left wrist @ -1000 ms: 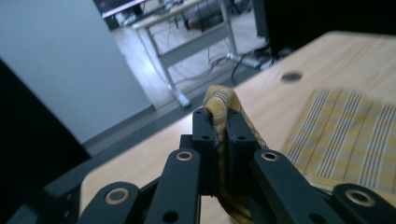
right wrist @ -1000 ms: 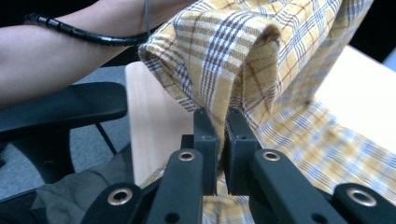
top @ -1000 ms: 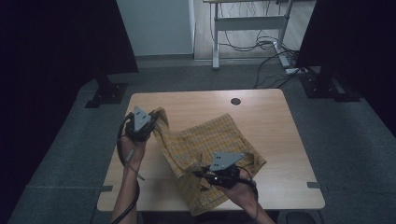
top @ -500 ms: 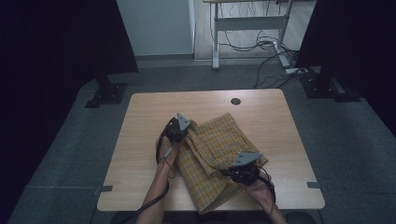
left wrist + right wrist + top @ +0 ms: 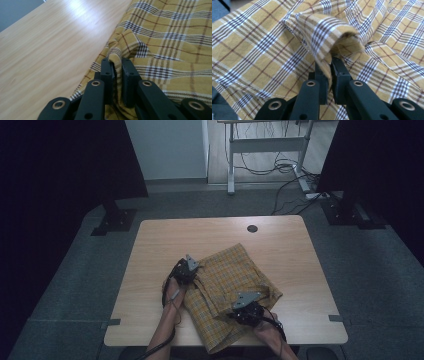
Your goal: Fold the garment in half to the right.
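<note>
The yellow plaid woven-cotton garment (image 5: 227, 292) lies on the light wooden rectangular table (image 5: 220, 232), covering the near centre and reaching the near edge at about 6 o'clock.

Left gripper (image 5: 184, 272): jaws nearly closed, pinching a raised fold at the garment's left edge, at 9 o'clock of the cloth. In the left gripper view the left gripper (image 5: 117, 65) has fabric bunched between its jaws, with bare table beyond.

Right gripper (image 5: 246, 307): jaws nearly closed on a rolled fold of the cloth near 5 o'clock. In the right gripper view the right gripper (image 5: 329, 65) clamps a doubled layer that curls over the jaw tips.

Change: one second ago the left gripper held its cloth edge lifted far out at 10 o'clock. Both grippers have since descended, and the left one has moved inward. The garment is now narrower and flatter.

Assessment: a fold has probably just been laid. Release appears to be the next action.
</note>
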A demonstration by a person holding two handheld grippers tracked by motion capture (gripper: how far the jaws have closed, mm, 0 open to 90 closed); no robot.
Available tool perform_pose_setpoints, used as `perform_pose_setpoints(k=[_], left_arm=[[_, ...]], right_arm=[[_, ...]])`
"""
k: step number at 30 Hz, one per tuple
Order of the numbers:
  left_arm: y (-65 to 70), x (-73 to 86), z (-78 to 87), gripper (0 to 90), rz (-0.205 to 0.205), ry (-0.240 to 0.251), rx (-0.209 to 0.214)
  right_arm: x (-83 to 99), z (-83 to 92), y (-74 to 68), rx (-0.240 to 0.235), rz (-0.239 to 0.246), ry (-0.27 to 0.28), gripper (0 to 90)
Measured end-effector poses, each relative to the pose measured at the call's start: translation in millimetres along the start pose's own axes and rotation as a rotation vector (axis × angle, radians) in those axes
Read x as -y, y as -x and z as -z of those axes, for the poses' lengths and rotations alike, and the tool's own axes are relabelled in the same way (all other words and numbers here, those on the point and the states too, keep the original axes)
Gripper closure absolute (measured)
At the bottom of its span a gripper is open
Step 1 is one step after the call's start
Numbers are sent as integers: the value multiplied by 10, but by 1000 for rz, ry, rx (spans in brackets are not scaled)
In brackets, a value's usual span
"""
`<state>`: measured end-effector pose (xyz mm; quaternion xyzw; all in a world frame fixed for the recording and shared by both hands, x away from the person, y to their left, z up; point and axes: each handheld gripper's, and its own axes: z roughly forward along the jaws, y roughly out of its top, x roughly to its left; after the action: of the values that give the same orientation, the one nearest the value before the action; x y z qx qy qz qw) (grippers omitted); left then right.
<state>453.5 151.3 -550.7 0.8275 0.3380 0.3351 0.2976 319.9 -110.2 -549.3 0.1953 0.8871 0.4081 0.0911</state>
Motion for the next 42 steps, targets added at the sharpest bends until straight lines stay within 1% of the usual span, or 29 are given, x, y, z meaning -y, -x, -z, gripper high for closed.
perform_pose_setpoints(k=[4, 8, 10, 13, 14, 18, 19, 20, 21, 23, 24, 25, 27, 28, 29, 32, 35, 37, 40, 41, 42], left_arm=[[-50, 159, 148, 824, 14, -3, -2], [-121, 330, 308, 829, 33, -5, -2], [-157, 407, 381, 831, 50, -5, 2], [-215, 500, 485, 831, 50, -19, 13], [-240, 532, 512, 830, 63, -17, 22], [-400, 686, 595, 829, 159, 9, 82], [-423, 705, 604, 829, 168, 12, 87], [-423, 705, 604, 828, 168, 12, 87], [-472, 732, 626, 828, 174, 7, 94], [-525, 732, 653, 820, 163, -7, 94], [-545, 721, 676, 819, 148, -11, 83], [-561, 701, 708, 820, 129, -9, 63], [-610, 638, 808, 826, 110, 9, 29], [-641, 595, 873, 827, 107, 30, 18], [-673, 544, 947, 828, 112, 53, 11], [-781, 362, 1213, 828, 127, 144, -12], [-871, 146, 1502, 828, 121, 228, -51], [-916, -8, 1676, 828, 112, 275, -74], [-937, -265, 1875, 828, 96, 339, -94], [-930, -325, 1902, 828, 91, 350, -95], [-907, -422, 1922, 829, 86, 370, -94]], right_arm=[[-87, -96, -139, -32, 22, -12, 828], [-182, -205, -299, -73, 47, -19, 824], [-230, -262, -376, -97, 61, -20, 824], [-304, -343, -497, -131, 84, -26, 824], [-327, -371, -536, -141, 93, -26, 823], [-402, -480, -656, -187, 107, -16, 824], [-422, -509, -679, -197, 110, -12, 823], [-422, -509, -679, -197, 110, -12, 823], [-432, -524, -690, -201, 110, -10, 824], [-463, -560, -721, -217, 117, 3, 829], [-474, -556, -728, -223, 122, 12, 837], [-491, -538, -733, -228, 126, 27, 840], [-548, -459, -742, -239, 123, 70, 844], [-589, -404, -744, -240, 120, 96, 846], [-636, -342, -744, -240, 121, 120, 847], [-796, -142, -747, -247, 124, 184, 847], [-936, 40, -749, -235, 147, 227, 847], [-996, 152, -727, -232, 151, 258, 847], [-1042, 327, -656, -236, 137, 306, 847], [-1047, 402, -618, -233, 131, 324, 847], [-1047, 447, -595, -230, 128, 331, 847]])
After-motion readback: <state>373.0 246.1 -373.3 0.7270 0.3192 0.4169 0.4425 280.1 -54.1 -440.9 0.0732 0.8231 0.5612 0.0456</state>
